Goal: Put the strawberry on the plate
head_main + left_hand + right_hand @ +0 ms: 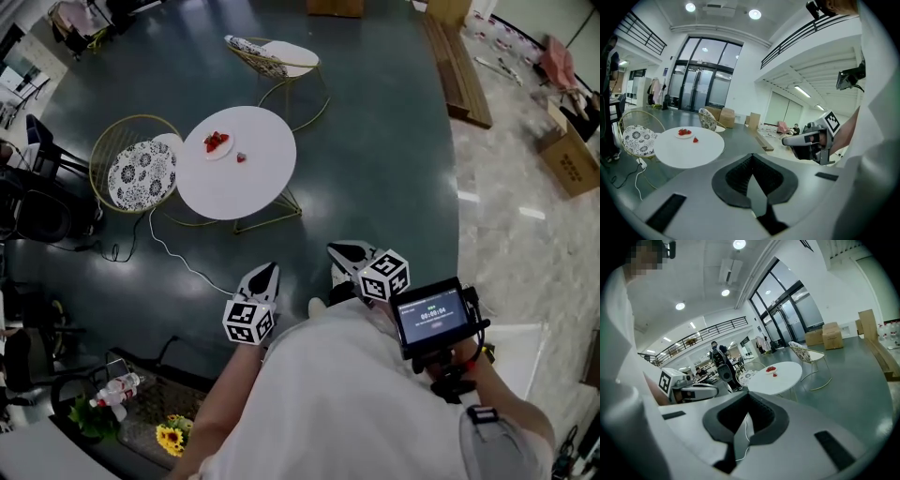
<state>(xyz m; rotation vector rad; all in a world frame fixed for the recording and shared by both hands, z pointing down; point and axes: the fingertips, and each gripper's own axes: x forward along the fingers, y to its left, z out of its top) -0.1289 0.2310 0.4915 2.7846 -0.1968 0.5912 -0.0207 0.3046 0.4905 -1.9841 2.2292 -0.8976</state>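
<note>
A round white table (244, 183) stands a few steps ahead on the dark floor. On it sits a small white plate (217, 143) holding several strawberries, with one loose strawberry (241, 157) just right of it. Both grippers hang in the air far short of the table, near the person's body. My left gripper (267, 271) is shut and empty, and so is my right gripper (339, 251). The left gripper view shows the plate (685, 133) and the loose strawberry (695, 139) far beyond the shut left gripper (752, 156). In the right gripper view the right gripper (749, 395) is shut, with the strawberry (775, 375) distant.
A gold wire chair with a patterned cushion (141, 173) stands left of the table, another chair (279, 58) behind it. A white cable (173, 253) trails over the floor toward me. Sunflowers (172, 437) and bottles sit at the lower left. Cardboard boxes (568, 159) lie far right.
</note>
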